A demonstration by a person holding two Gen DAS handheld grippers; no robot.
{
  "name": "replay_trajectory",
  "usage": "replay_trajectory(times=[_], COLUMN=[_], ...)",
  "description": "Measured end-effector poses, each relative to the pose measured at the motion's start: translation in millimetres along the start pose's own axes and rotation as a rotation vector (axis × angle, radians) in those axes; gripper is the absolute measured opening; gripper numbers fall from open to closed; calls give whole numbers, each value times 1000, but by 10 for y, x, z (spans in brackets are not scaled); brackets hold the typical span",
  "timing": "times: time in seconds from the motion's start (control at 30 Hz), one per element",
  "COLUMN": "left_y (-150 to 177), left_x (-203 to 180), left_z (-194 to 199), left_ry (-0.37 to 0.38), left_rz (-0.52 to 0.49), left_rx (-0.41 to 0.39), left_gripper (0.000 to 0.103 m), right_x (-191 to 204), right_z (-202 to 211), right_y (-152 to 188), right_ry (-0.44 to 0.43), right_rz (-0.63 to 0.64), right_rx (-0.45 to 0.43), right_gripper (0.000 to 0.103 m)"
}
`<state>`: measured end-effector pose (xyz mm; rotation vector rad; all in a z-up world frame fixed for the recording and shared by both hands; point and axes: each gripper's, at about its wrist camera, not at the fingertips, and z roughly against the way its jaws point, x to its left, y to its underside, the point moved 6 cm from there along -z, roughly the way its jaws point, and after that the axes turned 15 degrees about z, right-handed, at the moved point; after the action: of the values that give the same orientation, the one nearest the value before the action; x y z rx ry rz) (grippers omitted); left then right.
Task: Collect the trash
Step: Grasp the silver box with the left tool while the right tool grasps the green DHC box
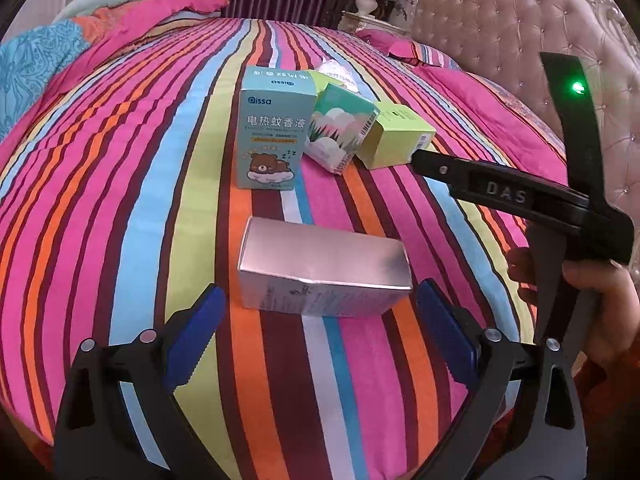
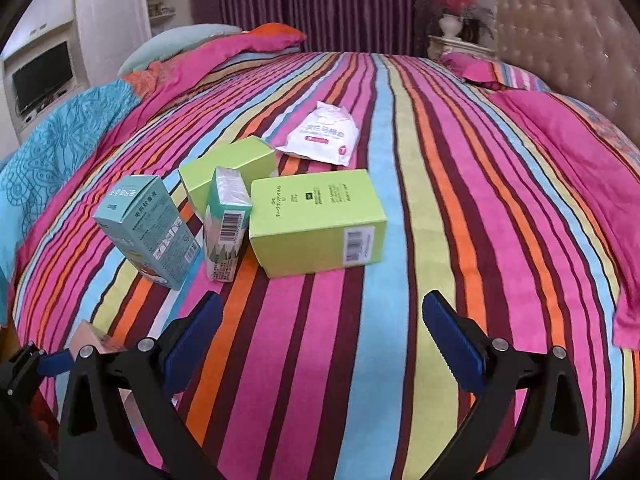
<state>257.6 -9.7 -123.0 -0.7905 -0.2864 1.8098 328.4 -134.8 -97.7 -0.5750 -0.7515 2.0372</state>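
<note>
Silver box (image 1: pixel 324 276): laid crosswise on bed (image 1: pixel 120 200), just ahead of wide-spread, empty left gripper (image 1: pixel 320 340); right gripper (image 2: pixel 324 344) likewise spread, farther off.

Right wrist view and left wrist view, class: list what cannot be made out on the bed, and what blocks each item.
- Silver box: right wrist view, mostly hidden behind the right gripper frame.
- White packet: left wrist view, mostly hidden behind the boxes.
- Second green box: right wrist view, partly covered by the tissue pack.
- Small print on the blue box: too small.
</note>
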Motion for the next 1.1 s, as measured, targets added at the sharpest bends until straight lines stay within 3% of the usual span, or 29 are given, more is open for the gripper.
replay_trajectory(times=[0.27,0.43,0.7,0.83,0.97,1.1], left_y=[-80,-125,-188,-225,-250,-254], left_x=[-14,-48,-19,-8,-19,-7], left_z=[-148,-246,-371,-413,-448,-441], left_ry=[12,17,14,-1,-25,-11], left_rz=[-1,-14,0,18,17,24], left_rx=[3,10,37,49,54,50], left_gripper=[94,94,94,94,94,85], right_x=[-26,-73,-122,-159,-172,-161], right_z=[-223,-331,-470,-523,-541,-522], right_y=[-126,-180,-253,-284,-296,-278], right_ry=[23,-17,-6,-54,-49,-3], right_rz=[96,71,49,-6,-22,7], right_rx=[8,4,3,25,36,53], right_gripper=[95,95,95,95,86,85])
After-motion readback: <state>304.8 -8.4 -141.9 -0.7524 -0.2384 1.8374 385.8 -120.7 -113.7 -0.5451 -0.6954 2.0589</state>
